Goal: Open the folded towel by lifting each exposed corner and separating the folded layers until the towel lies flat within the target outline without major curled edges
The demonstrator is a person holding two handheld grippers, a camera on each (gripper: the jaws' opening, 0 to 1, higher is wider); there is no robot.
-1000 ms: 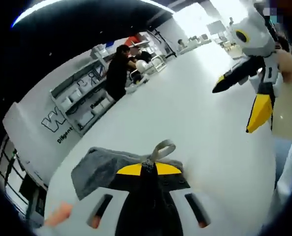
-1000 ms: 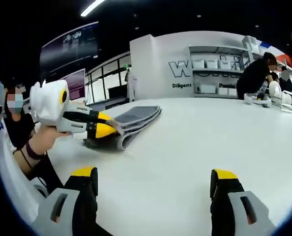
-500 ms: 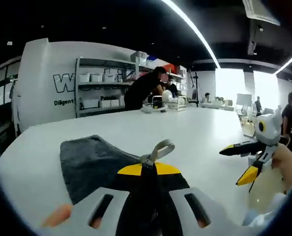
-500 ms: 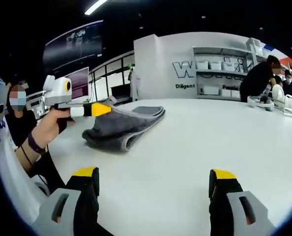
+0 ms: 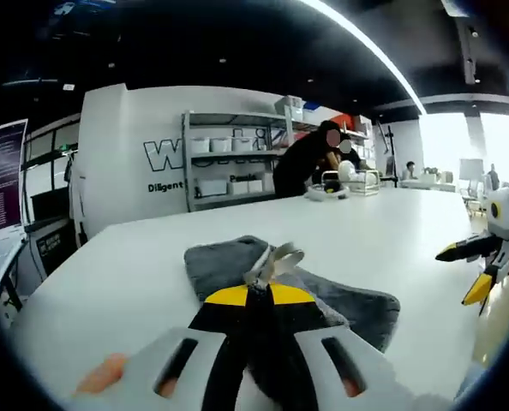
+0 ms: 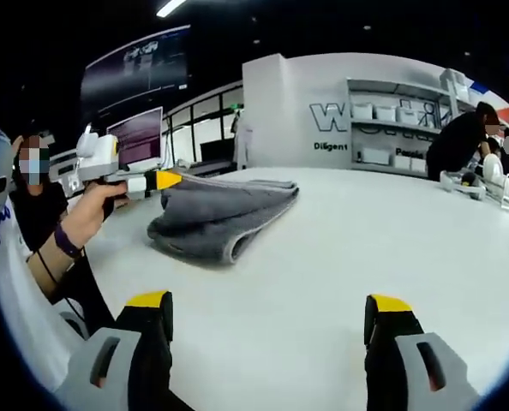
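My left gripper [image 6: 164,180] is pinched tight on a corner of the grey towel [image 6: 223,216], lifting it off the big white table [image 6: 357,248]. My right gripper [image 6: 267,321] is wide open, holding nothing. Shelves [image 6: 390,128] line the far white wall, where a person [image 6: 458,144] leans over

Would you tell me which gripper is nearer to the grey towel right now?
Left. The left gripper is shut on the towel, lifting a corner; the right gripper hangs open, apart from it.
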